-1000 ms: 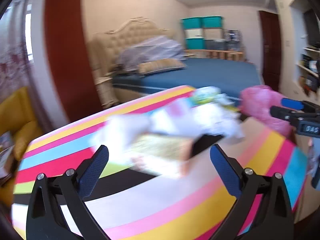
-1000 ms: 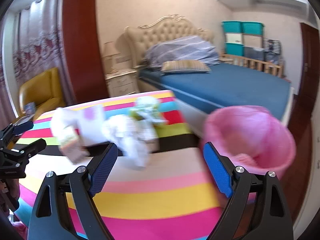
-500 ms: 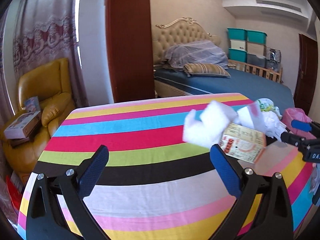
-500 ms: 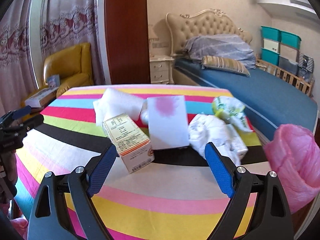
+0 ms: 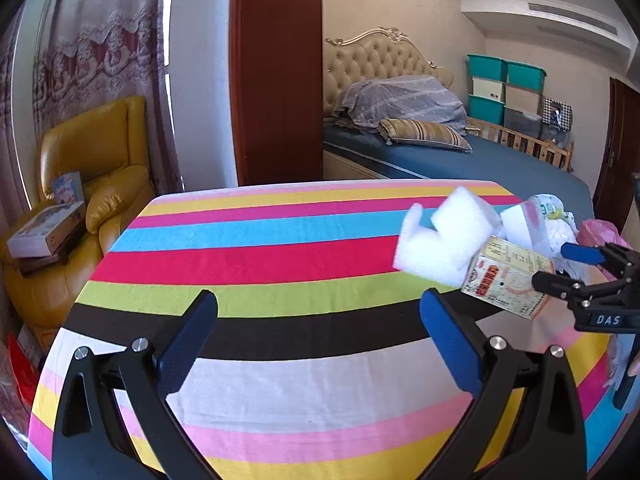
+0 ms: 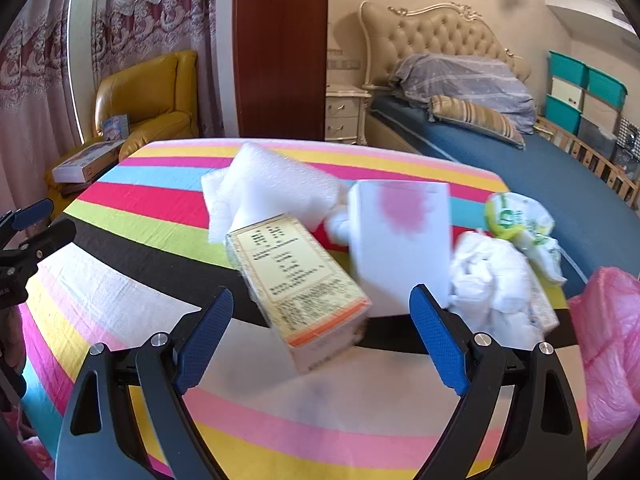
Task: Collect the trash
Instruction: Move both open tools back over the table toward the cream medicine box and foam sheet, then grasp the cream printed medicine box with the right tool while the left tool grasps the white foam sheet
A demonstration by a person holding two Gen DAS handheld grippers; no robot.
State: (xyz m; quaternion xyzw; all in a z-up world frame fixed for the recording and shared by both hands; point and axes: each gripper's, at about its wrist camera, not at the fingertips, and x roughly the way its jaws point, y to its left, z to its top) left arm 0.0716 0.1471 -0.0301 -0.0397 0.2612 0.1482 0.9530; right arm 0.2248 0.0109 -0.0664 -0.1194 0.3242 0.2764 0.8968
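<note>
Trash piled on the striped desk, both grippers wide and empty

Trash lies in a loose heap on the striped desk (image 6: 120, 280), straight ahead of the right gripper (image 6: 321, 316) and well off to the right of the left gripper (image 5: 319, 330). Largest is the pink bin bag (image 6: 608, 344), off the desk edge to the right of the right gripper. Beyond the right gripper's fingertips sits a sheet of white foam wrap (image 6: 272, 192), and beside it a white box with a pink blotch (image 6: 400, 240). A yellowish printed carton (image 6: 300, 280) lies tilted just in front of that gripper, its near end between the spread fingers without touching them. To the right lie crumpled white paper (image 6: 492, 280) and a green-and-white wrapper (image 6: 520, 220). Both grippers stand wide open, nothing in either. The left gripper hangs over bare stripes, the heap near its right finger.
</note>
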